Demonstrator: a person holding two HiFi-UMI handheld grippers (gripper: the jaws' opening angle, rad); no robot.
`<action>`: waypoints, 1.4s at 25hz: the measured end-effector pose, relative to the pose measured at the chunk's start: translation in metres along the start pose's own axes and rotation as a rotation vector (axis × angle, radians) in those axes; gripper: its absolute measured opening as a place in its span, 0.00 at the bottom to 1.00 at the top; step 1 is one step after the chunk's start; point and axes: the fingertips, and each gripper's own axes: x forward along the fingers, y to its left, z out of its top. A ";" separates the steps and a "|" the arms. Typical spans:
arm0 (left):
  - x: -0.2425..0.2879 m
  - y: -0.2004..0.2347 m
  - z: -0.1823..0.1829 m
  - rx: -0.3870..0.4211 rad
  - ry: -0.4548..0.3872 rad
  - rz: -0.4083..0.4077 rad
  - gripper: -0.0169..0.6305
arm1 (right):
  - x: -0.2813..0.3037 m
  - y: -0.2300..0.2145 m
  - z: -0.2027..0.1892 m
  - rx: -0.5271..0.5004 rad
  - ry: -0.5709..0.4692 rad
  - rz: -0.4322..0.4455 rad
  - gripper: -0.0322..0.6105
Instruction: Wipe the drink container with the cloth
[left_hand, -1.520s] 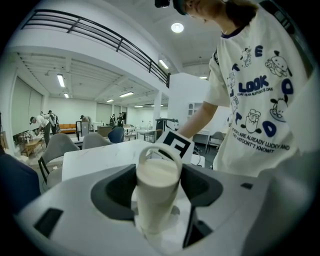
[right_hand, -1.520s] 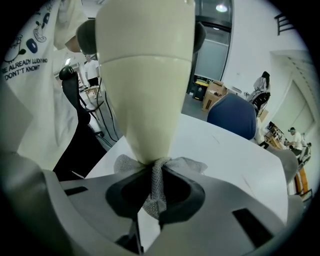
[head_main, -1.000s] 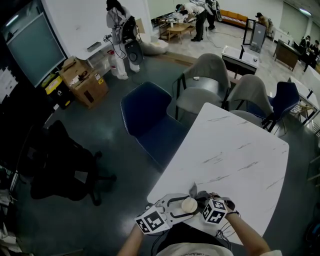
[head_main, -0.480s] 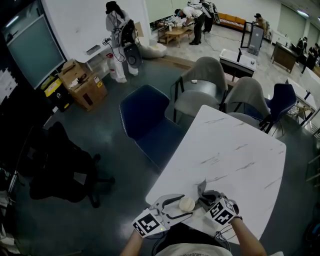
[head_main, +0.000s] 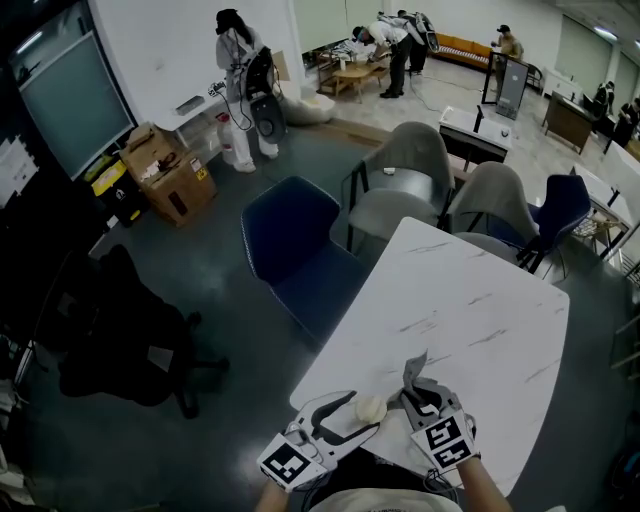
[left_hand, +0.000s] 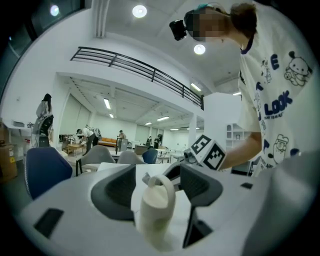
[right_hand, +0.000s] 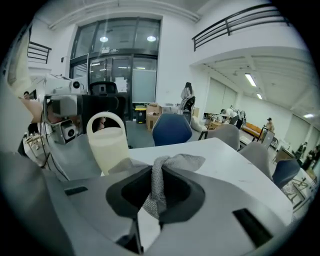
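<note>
A small cream drink container (head_main: 371, 408) with a loop handle sits between the jaws of my left gripper (head_main: 362, 413) at the near edge of the white table (head_main: 470, 300). In the left gripper view the container (left_hand: 156, 202) stands upright between the dark pads, and the left gripper (left_hand: 157, 172) is shut on it. My right gripper (head_main: 415, 392) is just right of it, shut on a grey mesh cloth (head_main: 412, 370) that sticks up from the jaws. In the right gripper view the cloth (right_hand: 175, 162) bunches out of the right gripper (right_hand: 157, 175), a short way from the container (right_hand: 106, 145).
A dark blue chair (head_main: 290, 225) stands at the table's left side, and grey chairs (head_main: 410, 150) at its far end. A black office chair (head_main: 120, 330) is on the floor to the left. Several people stand far back in the room.
My right gripper has moved a little right and toward me, and the cloth has drawn away from the container. The left gripper's cube has slid down-left; the container has barely moved.
</note>
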 end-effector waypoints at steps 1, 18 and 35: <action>-0.002 0.001 0.003 -0.008 -0.011 0.019 0.46 | -0.002 -0.001 0.005 0.017 -0.022 -0.016 0.14; -0.030 0.051 0.013 0.015 0.033 0.623 0.10 | -0.047 -0.034 0.040 0.274 -0.264 -0.277 0.14; -0.028 0.048 0.021 0.029 0.020 0.658 0.10 | -0.057 -0.039 0.049 0.279 -0.306 -0.285 0.14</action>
